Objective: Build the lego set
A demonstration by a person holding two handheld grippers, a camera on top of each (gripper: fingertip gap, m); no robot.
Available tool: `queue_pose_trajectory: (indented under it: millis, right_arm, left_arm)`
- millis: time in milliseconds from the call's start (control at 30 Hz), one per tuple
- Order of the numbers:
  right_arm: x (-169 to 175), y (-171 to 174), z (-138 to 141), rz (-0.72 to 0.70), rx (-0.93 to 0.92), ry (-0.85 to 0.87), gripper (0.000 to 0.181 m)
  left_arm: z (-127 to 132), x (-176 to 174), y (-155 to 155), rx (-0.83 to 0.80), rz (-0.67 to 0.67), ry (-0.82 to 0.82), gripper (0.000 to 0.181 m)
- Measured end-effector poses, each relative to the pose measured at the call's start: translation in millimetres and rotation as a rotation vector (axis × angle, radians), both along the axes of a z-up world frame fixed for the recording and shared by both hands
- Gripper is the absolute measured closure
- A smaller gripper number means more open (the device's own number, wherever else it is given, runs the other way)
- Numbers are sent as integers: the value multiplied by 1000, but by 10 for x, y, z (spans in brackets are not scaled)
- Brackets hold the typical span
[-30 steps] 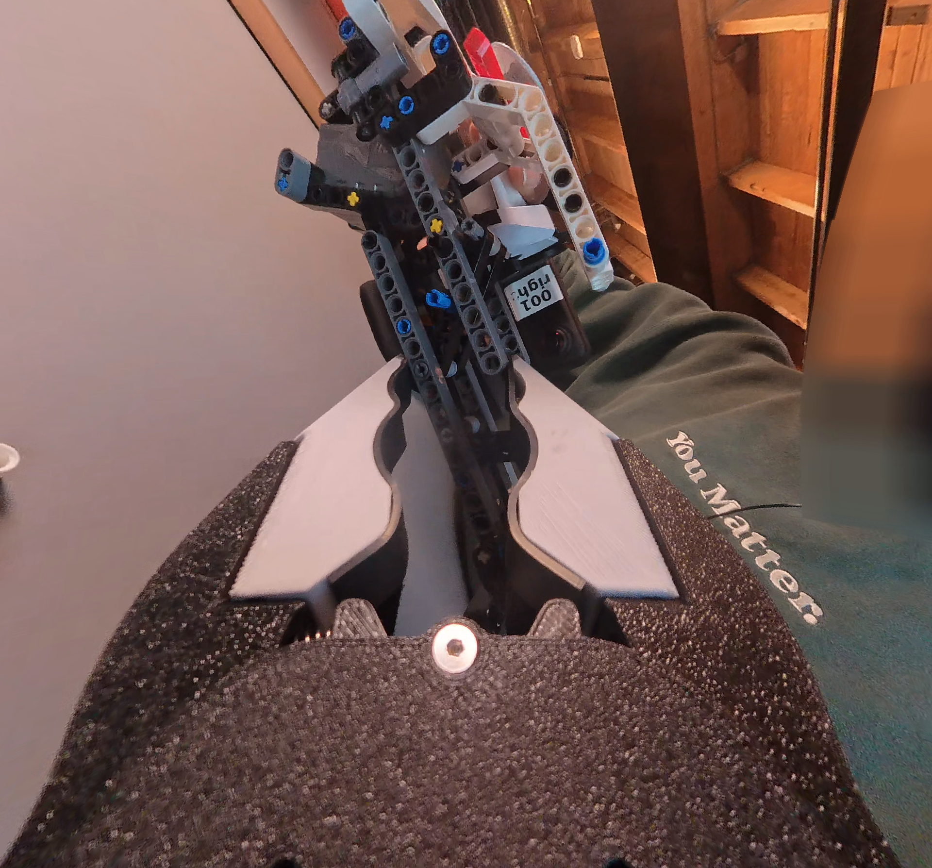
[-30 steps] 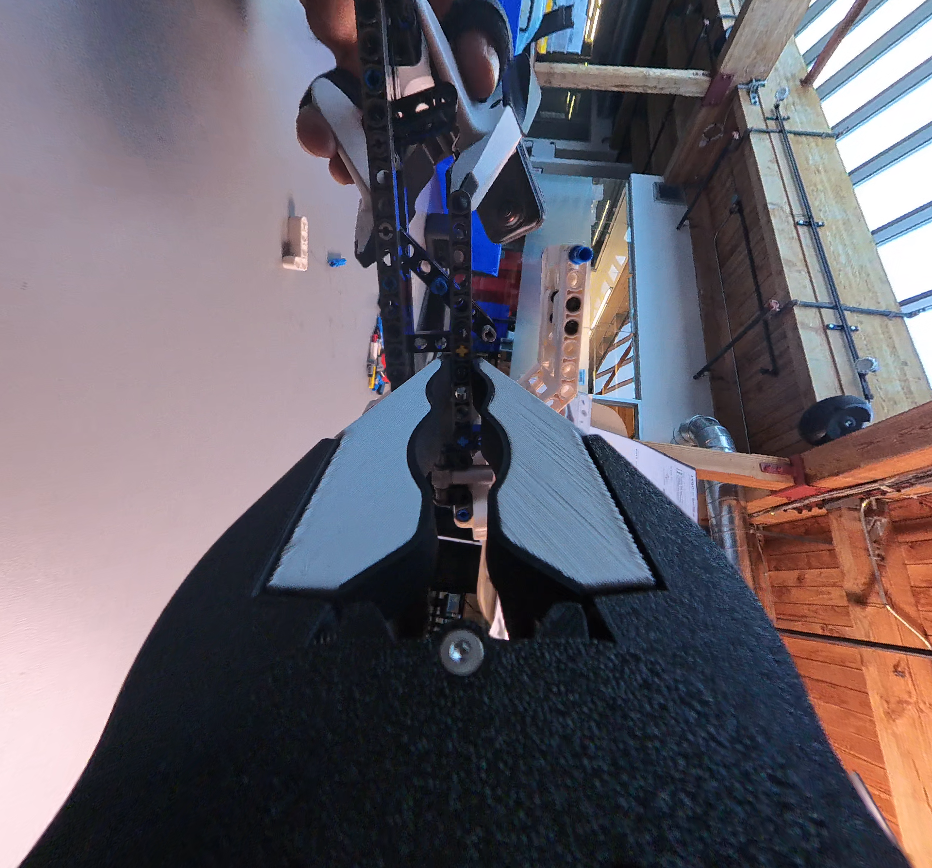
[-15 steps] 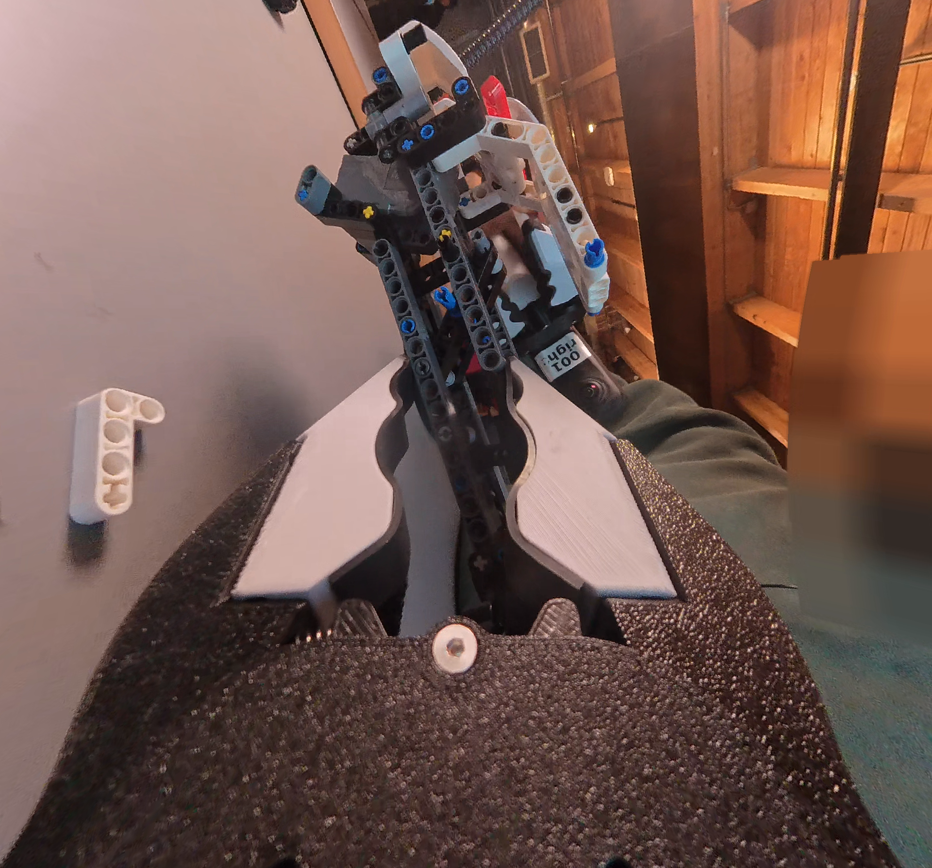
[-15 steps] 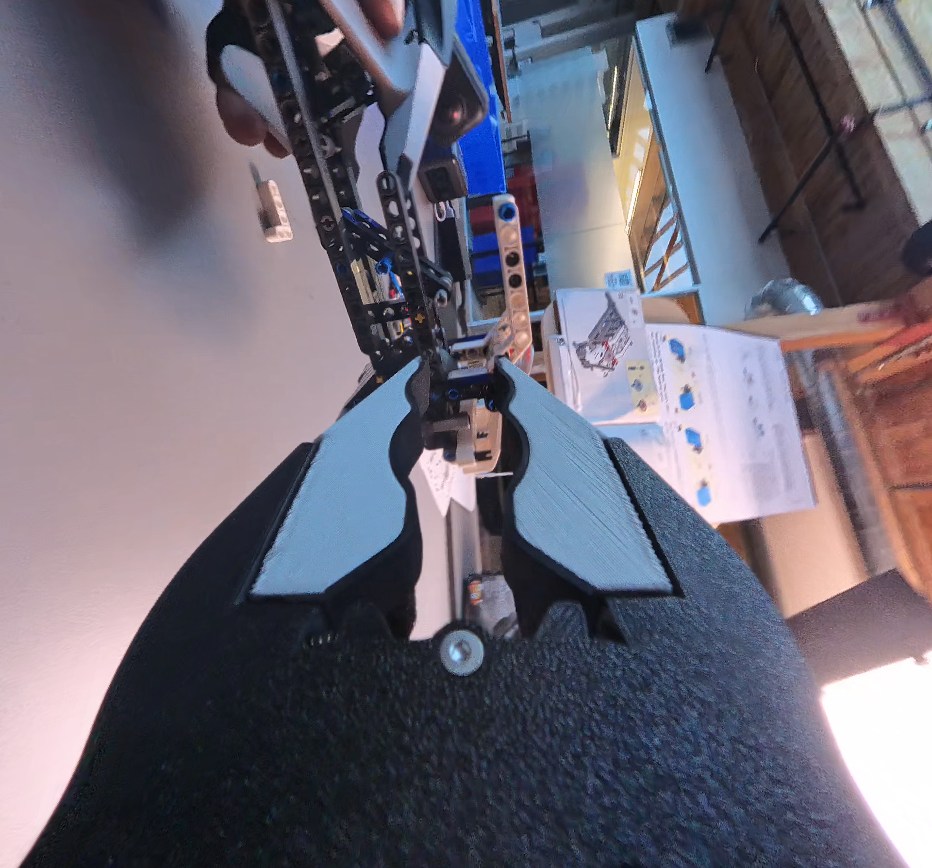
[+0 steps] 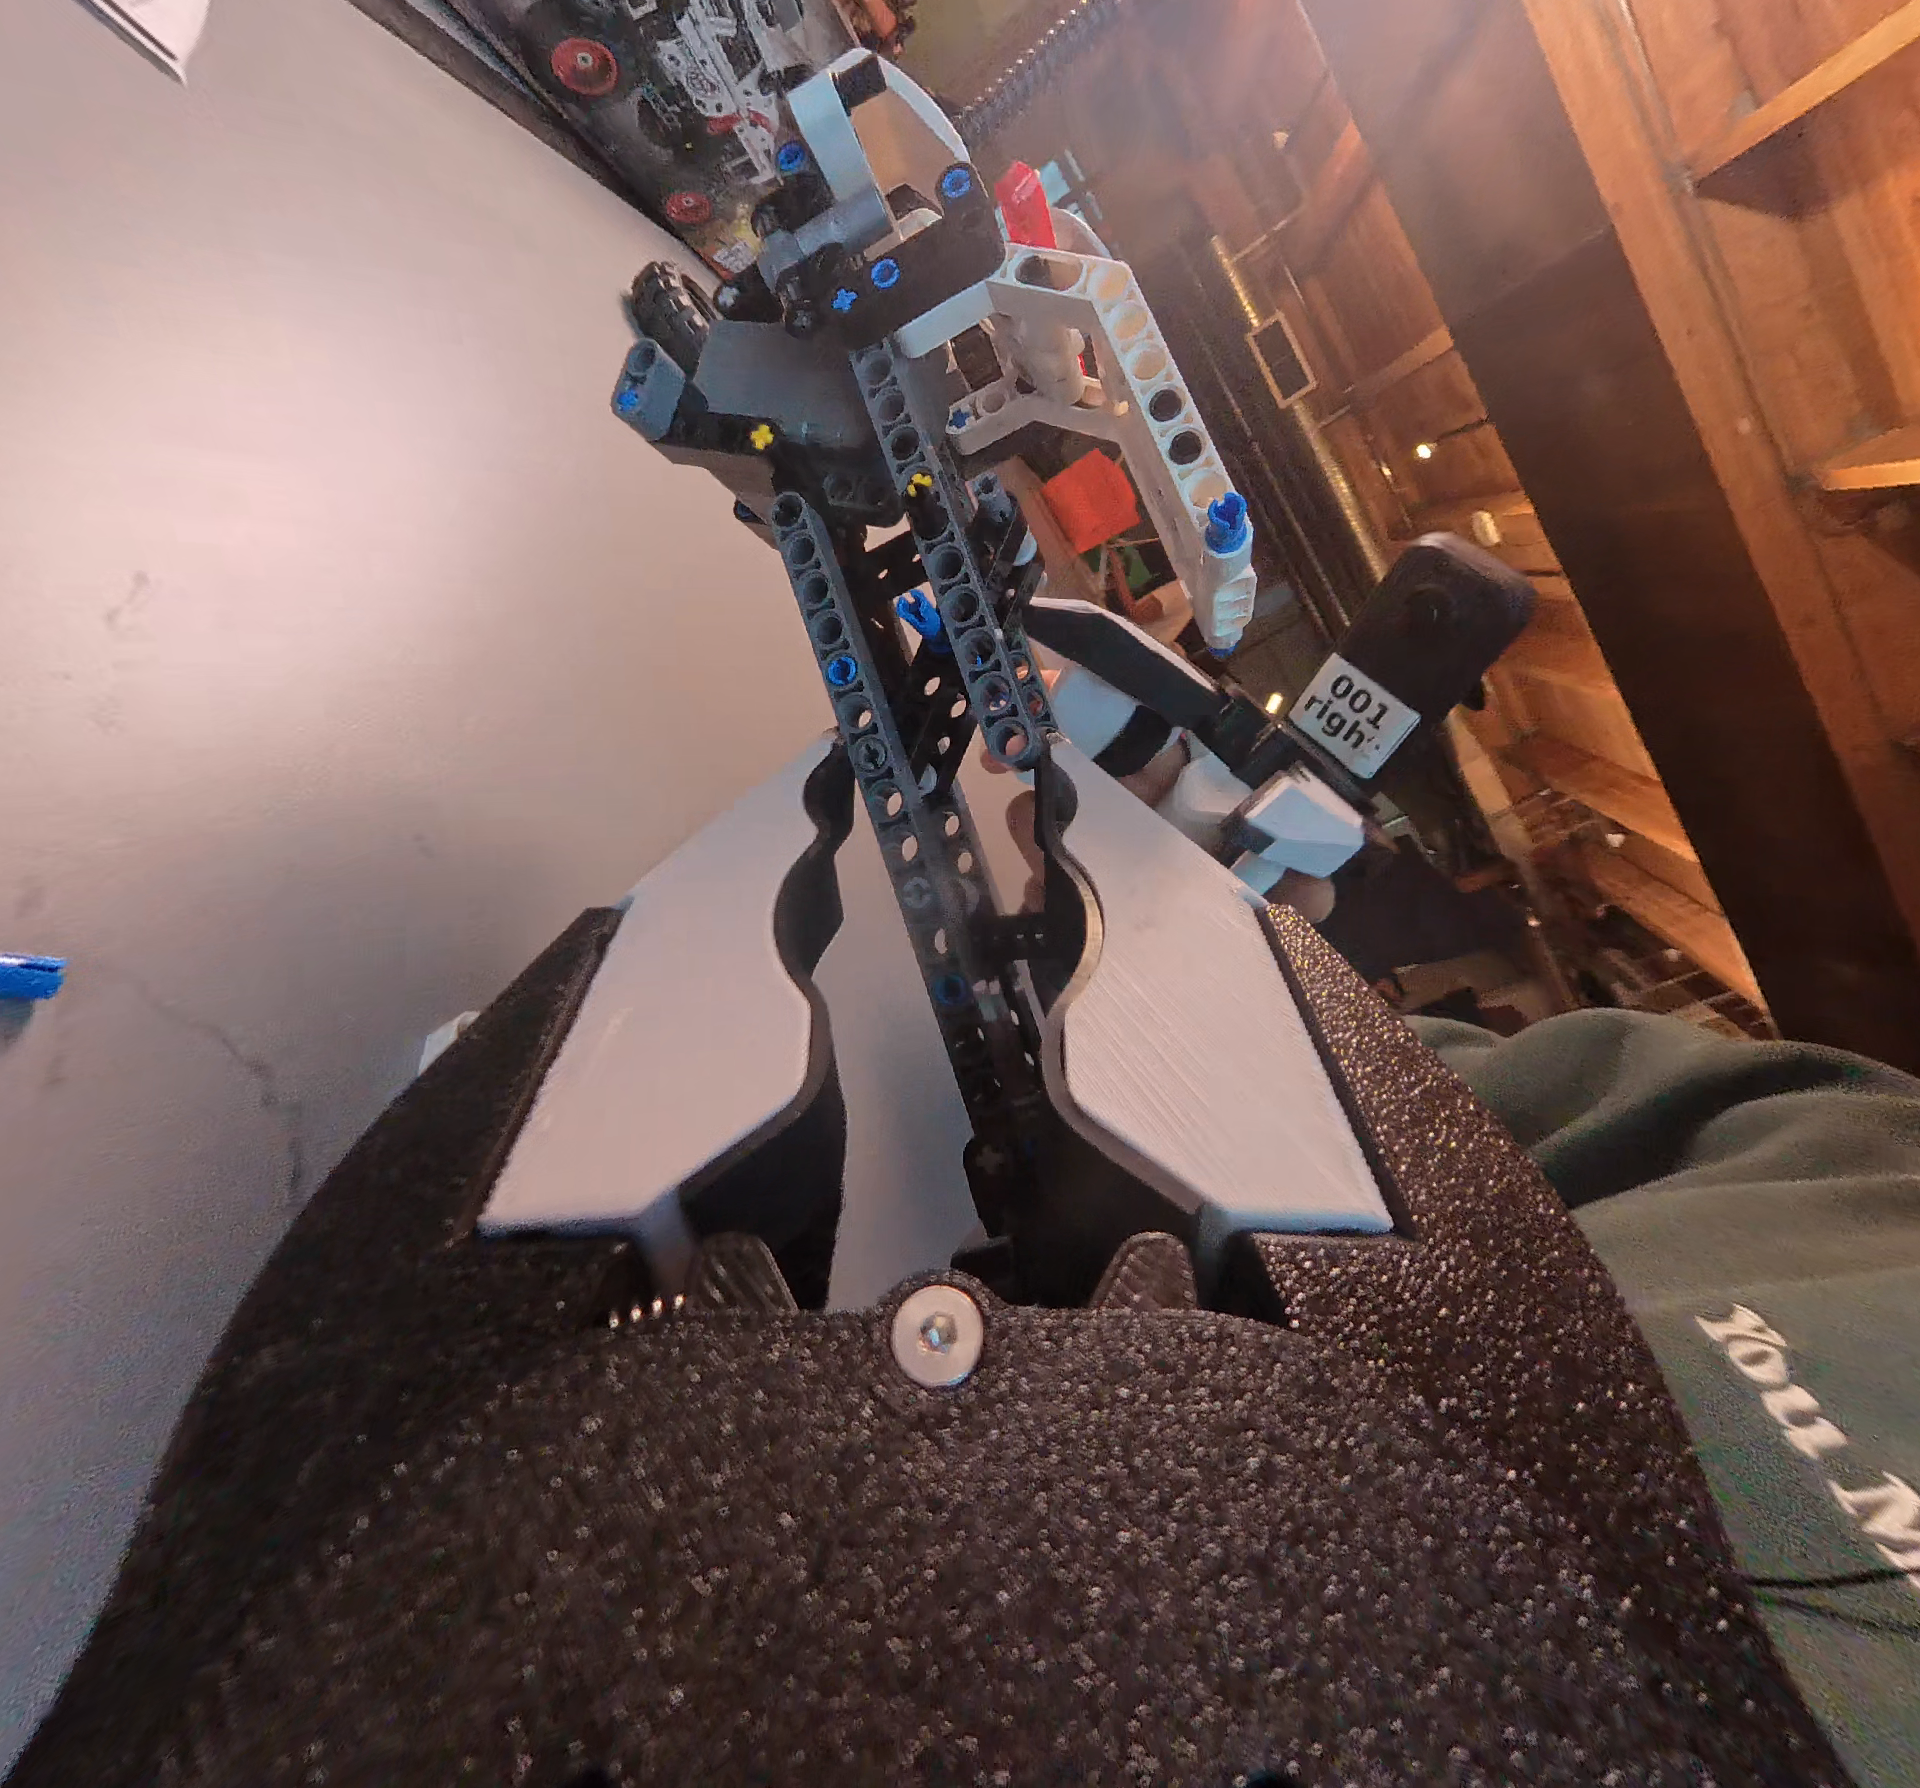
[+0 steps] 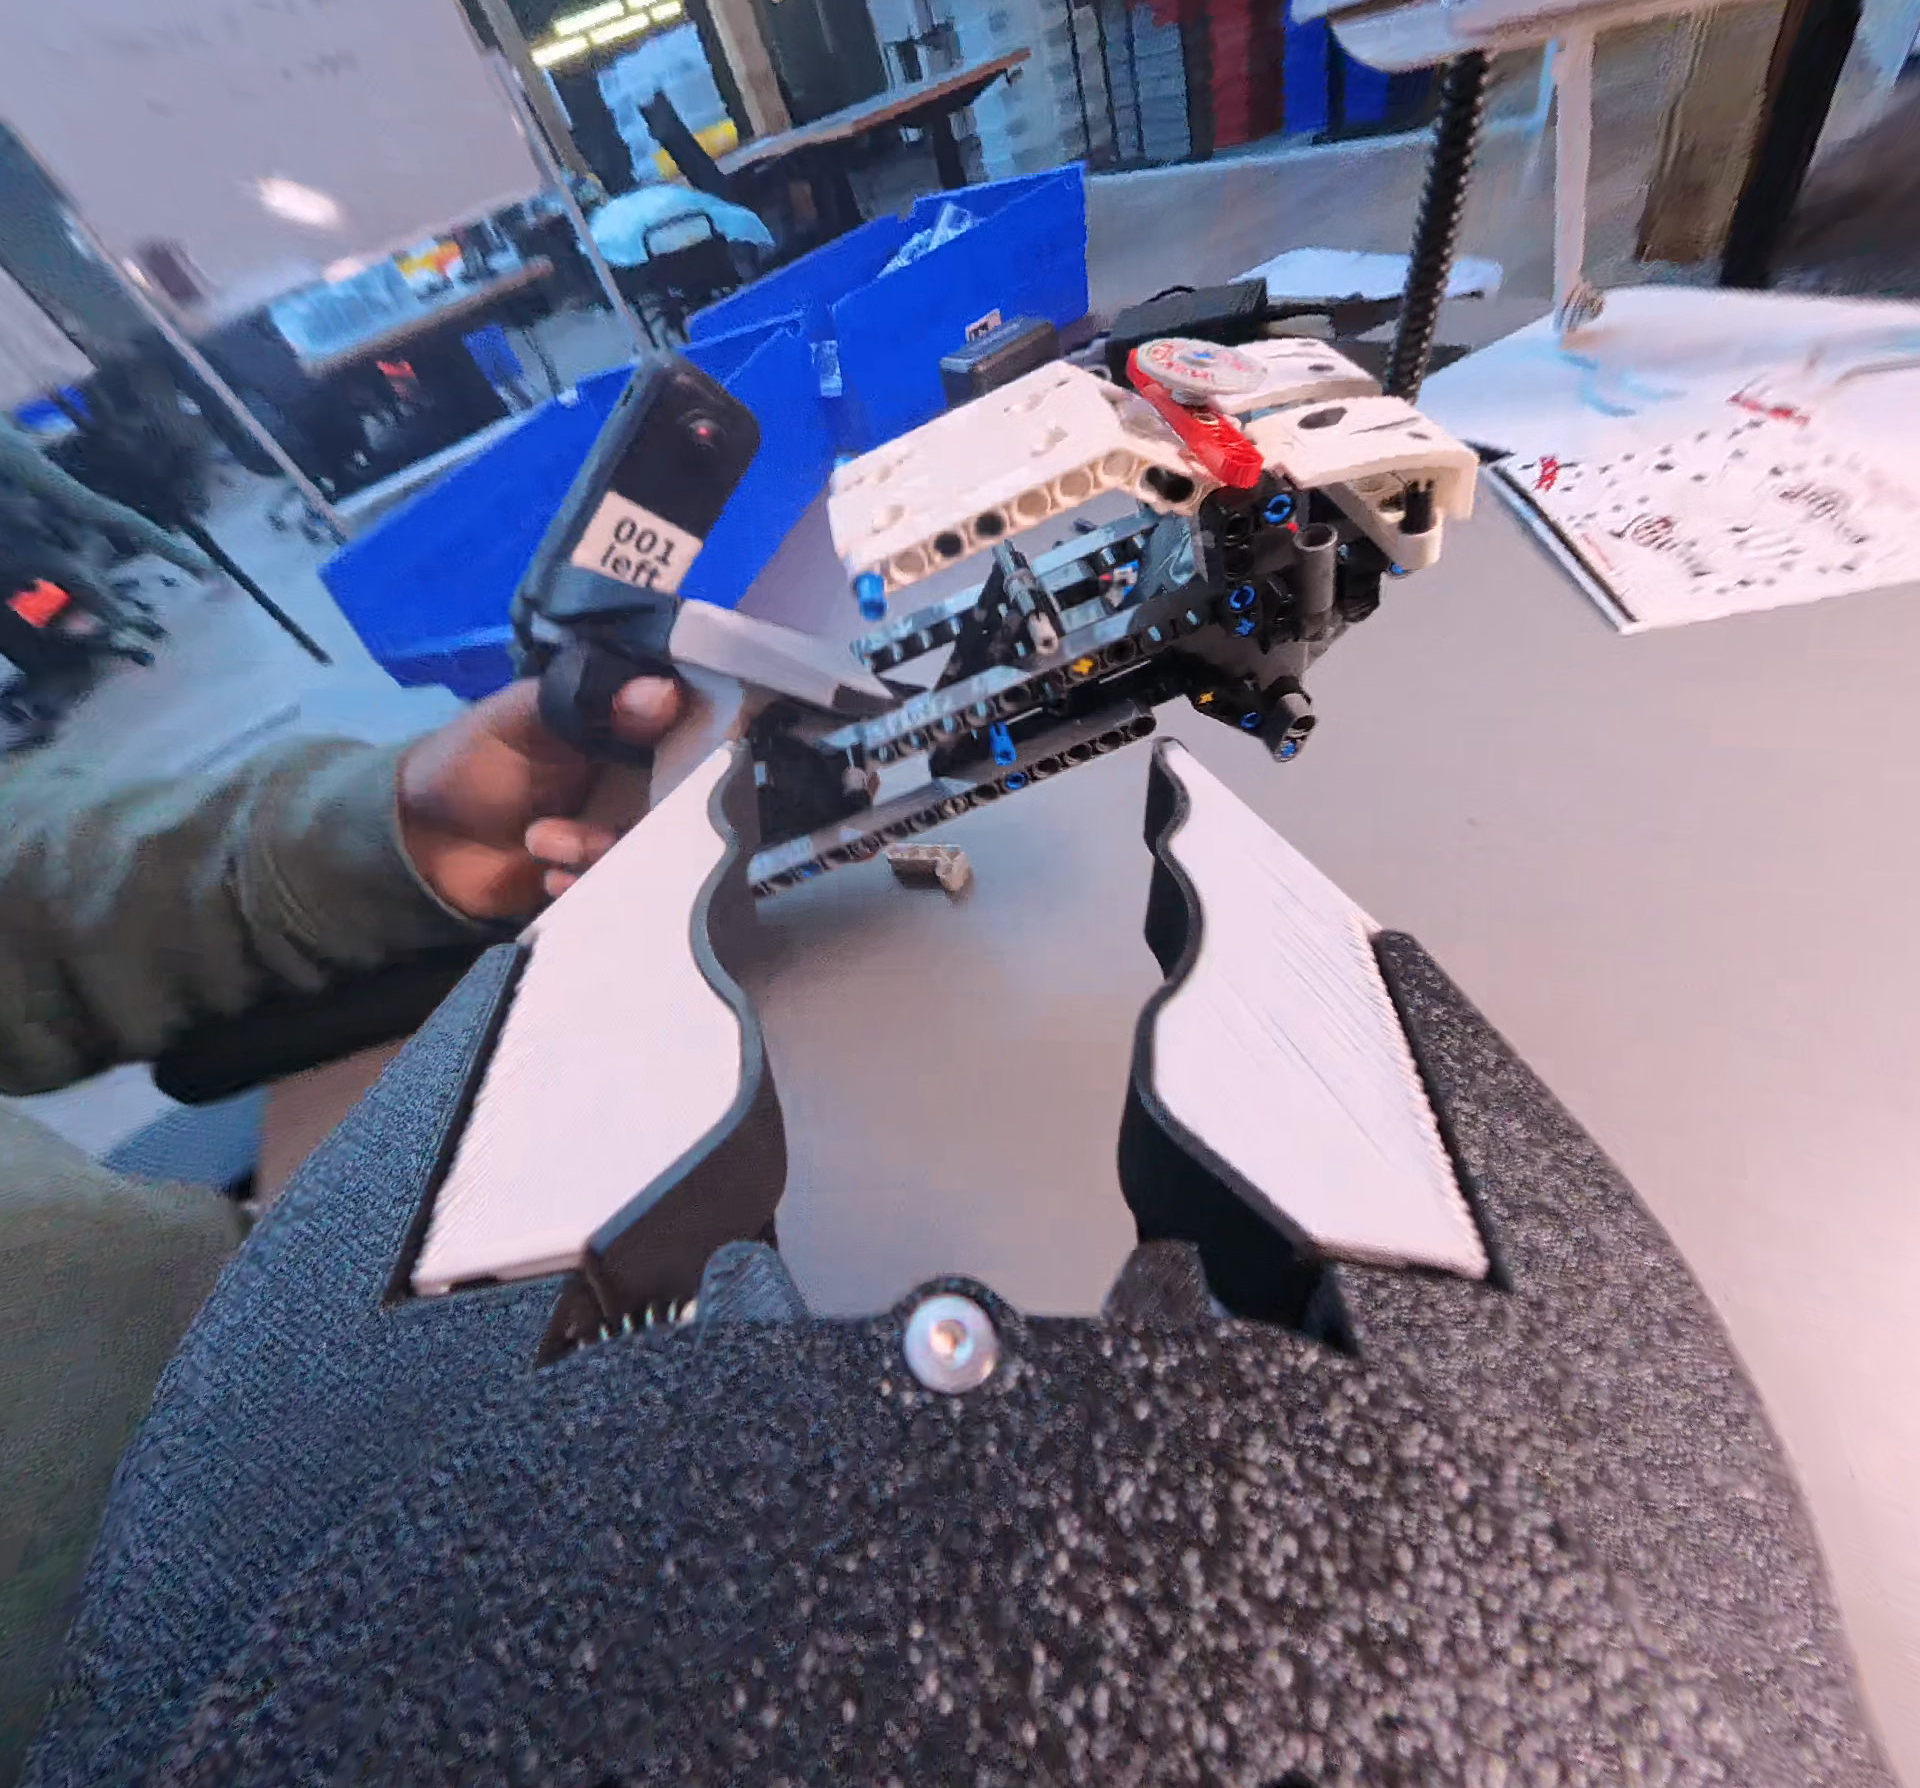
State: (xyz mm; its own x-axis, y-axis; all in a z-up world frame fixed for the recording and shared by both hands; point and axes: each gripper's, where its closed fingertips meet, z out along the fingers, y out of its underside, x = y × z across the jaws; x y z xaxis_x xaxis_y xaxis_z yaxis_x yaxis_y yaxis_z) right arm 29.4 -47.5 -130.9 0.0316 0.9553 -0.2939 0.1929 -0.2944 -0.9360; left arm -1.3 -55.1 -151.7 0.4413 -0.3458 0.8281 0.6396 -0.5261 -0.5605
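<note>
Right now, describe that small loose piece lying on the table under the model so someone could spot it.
Start at the grey table. The left gripper holds the lego model above it. Just below the model's lowest black beam lies a small tan angled piece, alone and unattached.

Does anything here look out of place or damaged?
Nothing looks damaged. One small tan piece lies loose on the table, below the lego model that the left hand-held gripper holds in the air.
</note>
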Motion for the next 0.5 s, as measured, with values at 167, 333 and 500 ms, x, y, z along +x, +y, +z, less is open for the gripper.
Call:
queue_pose_trajectory:
  millis: [167, 333, 500]
  right_arm:
    - [-156, 65, 84, 14, -236, 12, 100]
    - [-182, 59, 110, 51, -349, 38, 108]
    - [-125, 70, 180, 136, -471, 145, 124]
  left_arm:
    - [5, 92, 34, 44, 89, 233, 147]
    - [-19, 51, 36, 117, 217, 694, 147]
    - [48, 9, 36, 205, 287, 987, 147]
